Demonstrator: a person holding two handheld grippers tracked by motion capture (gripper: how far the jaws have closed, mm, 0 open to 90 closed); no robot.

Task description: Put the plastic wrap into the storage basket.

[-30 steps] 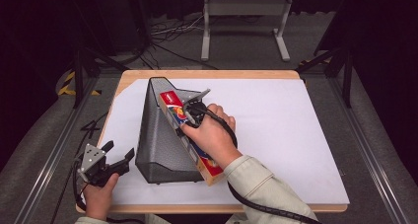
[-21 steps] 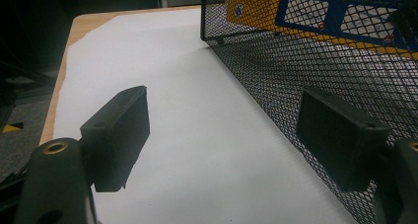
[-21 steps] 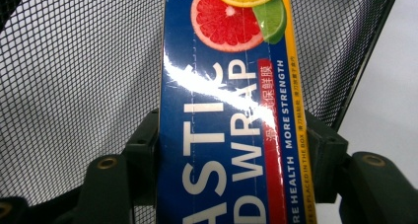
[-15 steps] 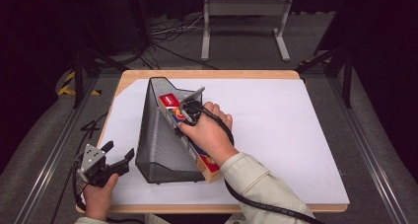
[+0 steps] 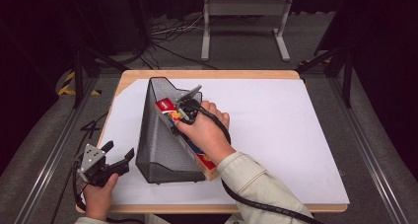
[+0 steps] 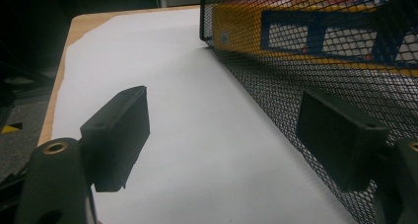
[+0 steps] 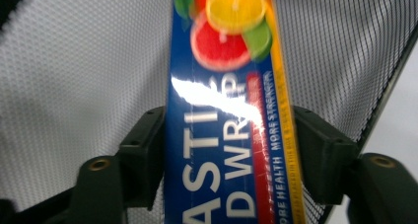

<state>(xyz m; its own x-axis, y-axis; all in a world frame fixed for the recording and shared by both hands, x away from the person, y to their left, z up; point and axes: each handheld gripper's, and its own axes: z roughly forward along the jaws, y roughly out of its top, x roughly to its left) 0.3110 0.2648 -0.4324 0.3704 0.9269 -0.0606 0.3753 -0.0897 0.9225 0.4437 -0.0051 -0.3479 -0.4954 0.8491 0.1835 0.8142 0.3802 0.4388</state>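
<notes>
A black mesh file holder stands on the white sheet at the table's left. A long plastic wrap box, blue with fruit pictures, lies slanted inside it. My right gripper reaches into the holder with the box between its jaws. The jaws have just been opening, and both pads now stand right beside the box's edges. My left gripper rests at the table's front left corner, open and empty. Its jaws point along the holder's mesh wall.
The white sheet covers most of the wooden table, with bare room right of the holder. A metal stand and cables lie on the floor beyond the far edge. Frame rails run along both sides.
My right hand has shifted slightly left and toward me at the holder, with the box still between its jaws. The left gripper has not moved.
</notes>
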